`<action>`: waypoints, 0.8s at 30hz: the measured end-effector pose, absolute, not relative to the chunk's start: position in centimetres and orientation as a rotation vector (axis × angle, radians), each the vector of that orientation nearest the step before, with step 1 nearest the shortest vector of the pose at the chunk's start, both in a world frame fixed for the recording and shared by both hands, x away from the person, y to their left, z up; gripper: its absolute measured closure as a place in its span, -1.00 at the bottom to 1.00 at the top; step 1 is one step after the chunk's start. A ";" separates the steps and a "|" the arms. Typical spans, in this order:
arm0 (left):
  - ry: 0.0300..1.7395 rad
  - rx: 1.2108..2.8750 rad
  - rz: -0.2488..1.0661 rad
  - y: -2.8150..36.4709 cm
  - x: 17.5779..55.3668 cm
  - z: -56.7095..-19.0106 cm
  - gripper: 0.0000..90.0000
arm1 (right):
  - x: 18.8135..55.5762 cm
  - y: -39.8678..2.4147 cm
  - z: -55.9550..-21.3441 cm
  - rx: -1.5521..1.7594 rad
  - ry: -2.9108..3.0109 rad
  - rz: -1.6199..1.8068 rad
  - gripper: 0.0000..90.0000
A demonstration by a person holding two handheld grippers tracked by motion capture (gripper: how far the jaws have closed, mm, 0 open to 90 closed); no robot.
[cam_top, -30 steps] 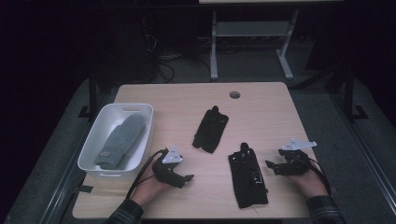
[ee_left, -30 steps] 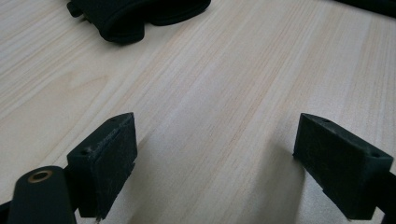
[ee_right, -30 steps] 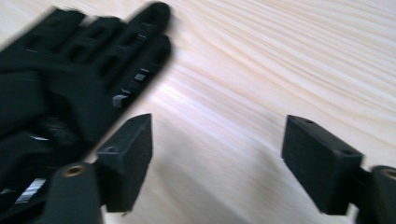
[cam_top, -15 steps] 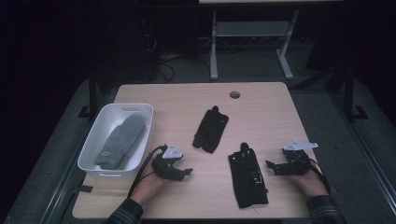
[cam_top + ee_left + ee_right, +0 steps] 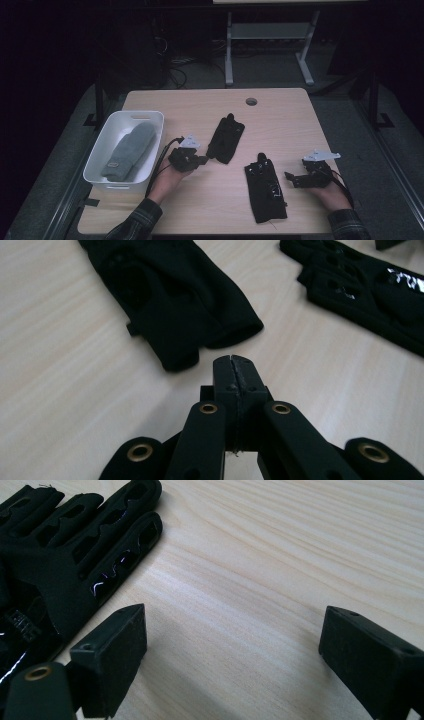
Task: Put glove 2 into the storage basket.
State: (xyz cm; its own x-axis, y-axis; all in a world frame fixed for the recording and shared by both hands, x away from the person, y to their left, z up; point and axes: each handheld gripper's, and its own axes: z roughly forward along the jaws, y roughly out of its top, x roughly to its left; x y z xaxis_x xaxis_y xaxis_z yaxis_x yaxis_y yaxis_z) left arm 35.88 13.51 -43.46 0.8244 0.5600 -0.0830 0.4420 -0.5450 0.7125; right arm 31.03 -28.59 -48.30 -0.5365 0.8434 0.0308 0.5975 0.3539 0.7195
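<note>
While the left gripper (image 5: 200,160) is hovering just above the pale wooden tabletop (image 5: 280,125), its two black jaws are pressing flat against each other with nothing between them, as the left gripper view (image 5: 234,371) is showing; they have just been closing, on empty air. Directly ahead of the closed tips, and apart from them by a narrow strip of bare wood, the cuff end of a black fabric glove (image 5: 175,310) is lying flat. In the high view this glove (image 5: 226,139) is running its long axis away from the gripper, up and slightly to the right, so the cuff is the part presenting itself first. Behind the left hand, on its outer side, a white plastic tub (image 5: 102,165) is holding a grey knitted mitten (image 5: 129,150).

The right gripper (image 5: 296,179) is resting low with its jaws standing wide apart and gripping nothing (image 5: 227,655). Just beside its left-hand jaw, a second black glove with perforated fingers and a shiny printed back (image 5: 65,545) is lying flat; in the high view this glove (image 5: 265,187) is stretching lengthwise toward the person, roughly crosswise to the gripper's reach.

Judgement: each gripper is nearer to its own glove, and the left one is lined up along its glove's axis. Any take of that cuff is requiring the left jaws to reopen first.
</note>
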 end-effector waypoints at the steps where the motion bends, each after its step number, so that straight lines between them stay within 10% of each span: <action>1: 0.732 2.236 0.198 13.3 36.3 -43.4 0.99 | 31.0 -28.6 -48.3 1.270 2.277 0.990 -0.74; 24: 0.788 2.222 0.262 10.0 44.2 -43.7 0.99 | 31.0 -28.6 -48.3 1.270 2.275 0.992 -0.74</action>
